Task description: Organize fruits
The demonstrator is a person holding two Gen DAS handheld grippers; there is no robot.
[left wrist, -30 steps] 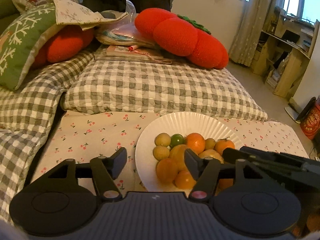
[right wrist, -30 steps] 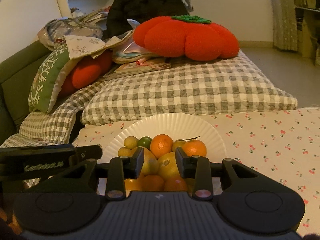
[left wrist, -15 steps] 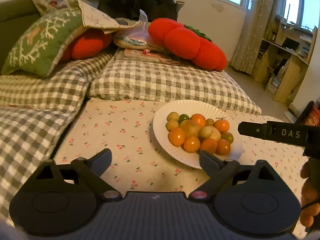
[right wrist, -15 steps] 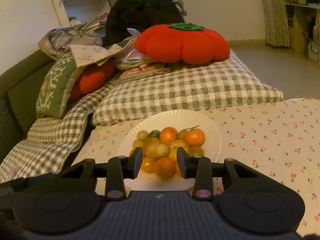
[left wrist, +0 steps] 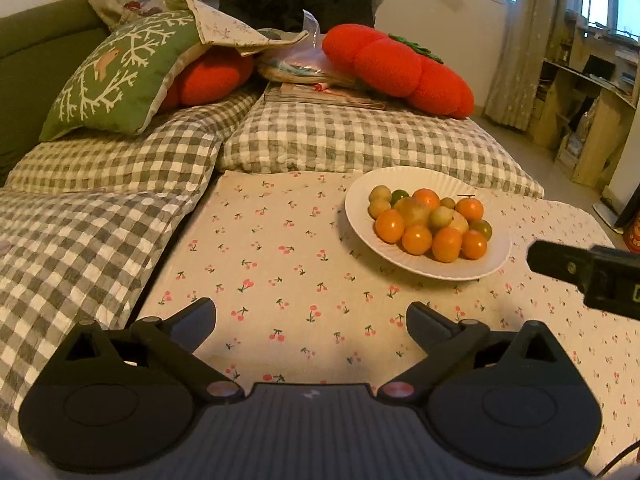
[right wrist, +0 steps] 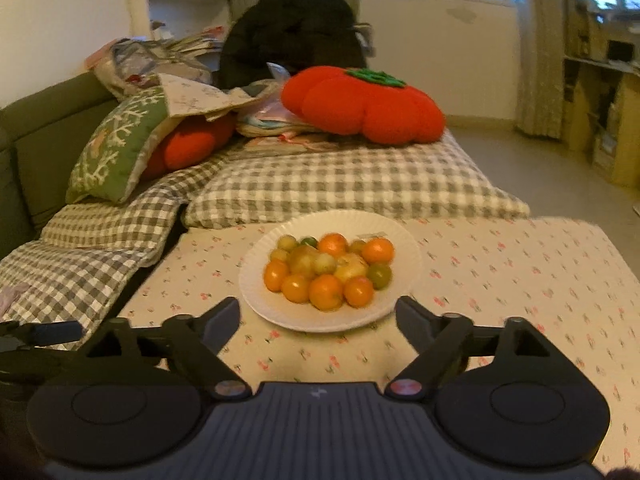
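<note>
A white paper plate (left wrist: 416, 178) (right wrist: 348, 222) rests on a cherry-print cloth (left wrist: 280, 248). On it is a pile of fruits (left wrist: 430, 224) (right wrist: 326, 270): orange, yellow-green and green ones. My left gripper (left wrist: 310, 312) hovers over the cloth, short of the plate and to its left. Its jaws are opening wide, with nothing between them. My right gripper (right wrist: 318, 308) faces the plate's near rim. Its jaws are opening too and hold nothing. One finger of the right gripper (left wrist: 588, 276) shows at the right edge of the left wrist view.
Grey checked cushions (left wrist: 360, 140) lie behind and left of the cloth. A red tomato-shaped pillow (left wrist: 396, 68), a green pillow (left wrist: 116, 80) and papers pile up on them. Wooden shelves (left wrist: 592, 120) stand at the far right across the floor.
Both grippers have drawn back from the plate, which now looks smaller and farther. The left jaws spread wider. The right jaws went from nearly shut to wide apart.
</note>
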